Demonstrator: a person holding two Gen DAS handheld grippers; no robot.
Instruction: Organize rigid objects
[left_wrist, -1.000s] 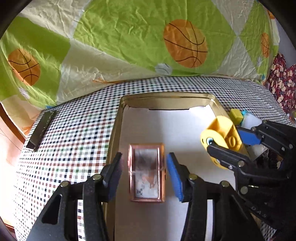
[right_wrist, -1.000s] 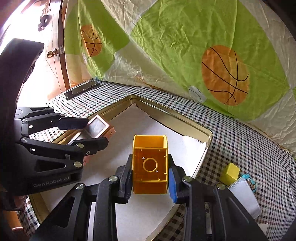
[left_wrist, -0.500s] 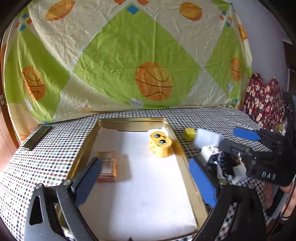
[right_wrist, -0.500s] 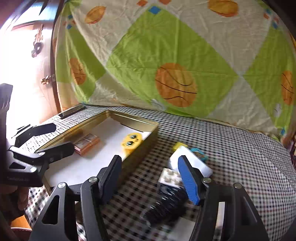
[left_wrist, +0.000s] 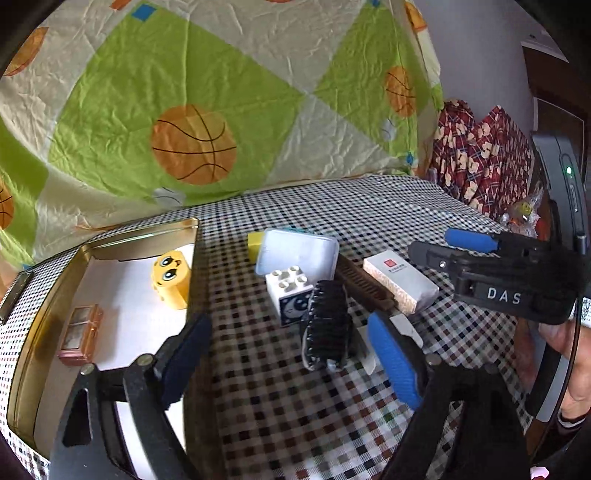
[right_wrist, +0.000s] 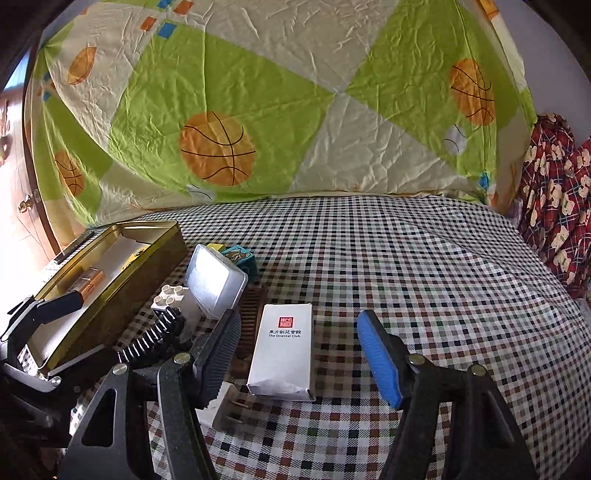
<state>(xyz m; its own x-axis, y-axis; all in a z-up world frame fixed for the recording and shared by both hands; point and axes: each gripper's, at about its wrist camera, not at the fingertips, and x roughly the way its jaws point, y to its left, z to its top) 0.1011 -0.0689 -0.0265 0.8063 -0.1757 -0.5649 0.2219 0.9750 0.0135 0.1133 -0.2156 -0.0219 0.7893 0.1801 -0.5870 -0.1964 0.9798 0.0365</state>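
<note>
Left gripper (left_wrist: 291, 354) open and empty, jaws just narrowed a little, poised over the checked tablecloth (left_wrist: 369, 221); black ribbed comb-like piece (left_wrist: 327, 328) lying between the pads, untouched. Right gripper (right_wrist: 301, 354) open too, jaws just widened slightly, holding nothing; white carton with a red seal (right_wrist: 282, 350) flat on the cloth between the fingers, apart from both pads.

Just beyond the black piece: white toy brick with a moon face (left_wrist: 290, 295), then a clear lidded plastic box (left_wrist: 299, 254), a small yellow block (left_wrist: 255, 243) at its far left corner. Brown comb (left_wrist: 365, 286) between brick and carton.

Far left: gold tin tray (left_wrist: 140, 232), lined in white; inside, a yellow cartoon-face block (left_wrist: 171, 278) near the right wall and a rose-gold compact (left_wrist: 79, 334) nearer, by the left wall, well apart.
</note>
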